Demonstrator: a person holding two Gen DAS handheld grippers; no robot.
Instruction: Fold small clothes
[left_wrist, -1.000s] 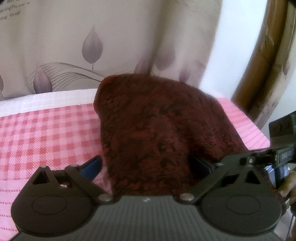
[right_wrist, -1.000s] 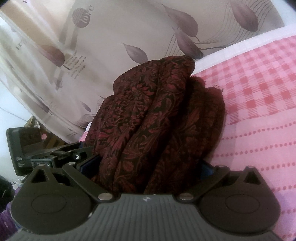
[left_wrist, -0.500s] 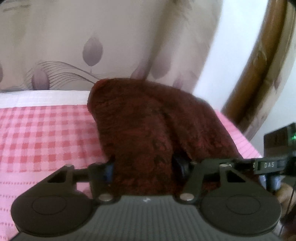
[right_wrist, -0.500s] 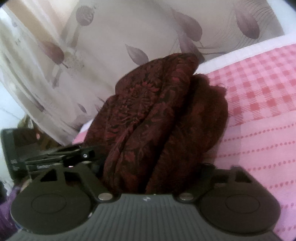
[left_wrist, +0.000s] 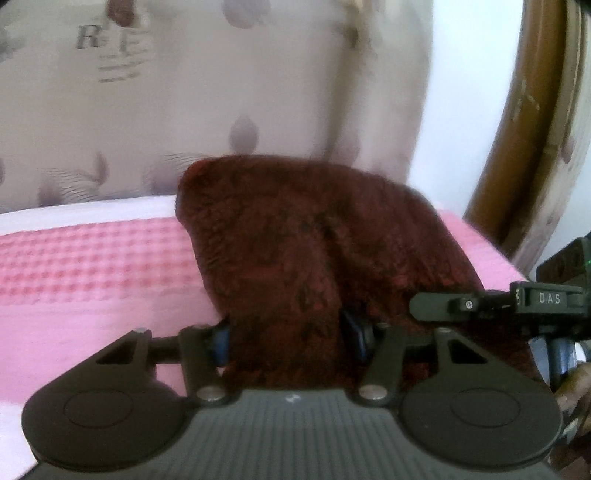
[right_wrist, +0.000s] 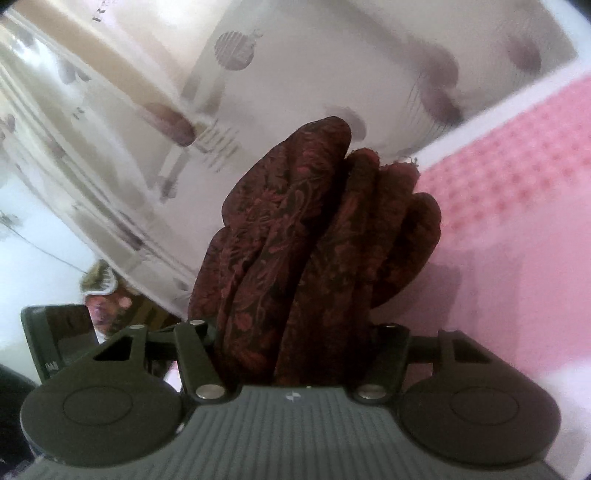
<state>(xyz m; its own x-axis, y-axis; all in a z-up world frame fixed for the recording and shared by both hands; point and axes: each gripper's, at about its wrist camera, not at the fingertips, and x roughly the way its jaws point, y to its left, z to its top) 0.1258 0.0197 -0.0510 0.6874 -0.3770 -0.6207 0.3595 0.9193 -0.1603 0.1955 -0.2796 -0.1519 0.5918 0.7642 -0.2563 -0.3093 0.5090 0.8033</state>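
L gripper (left_wrist: 284, 341): clenched on a bunched edge of the dark red floral garment (left_wrist: 314, 251); blue pads (left_wrist: 221, 341) pressed into cloth both sides, gap only as wide as the wad.
R gripper (right_wrist: 295, 354): also clamped on same garment (right_wrist: 314, 240), several layers stacked between its jaws, pleats running up from the grip.
Spacing: grippers near each other; R one's finger shows at the right edge of the left wrist view (left_wrist: 480, 304), touching or just beside the cloth.
Garment pos: held up off the pink checked bedspread (left_wrist: 92, 266), hanging/standing in folds betw the two grips; far end near the leaf-print curtain (left_wrist: 221, 92). Whether the lower part touches the bed: can't tell.
Handling (judgement): thin, soft, light, no stiffness; drapes and bunches easily, probably a bit slippery, layers may slide apart.
Where to hold: at edges/corners, all layers pinched together, so folds stay aligned when laid down.
Blur: both views smeared, fine detail unclear.
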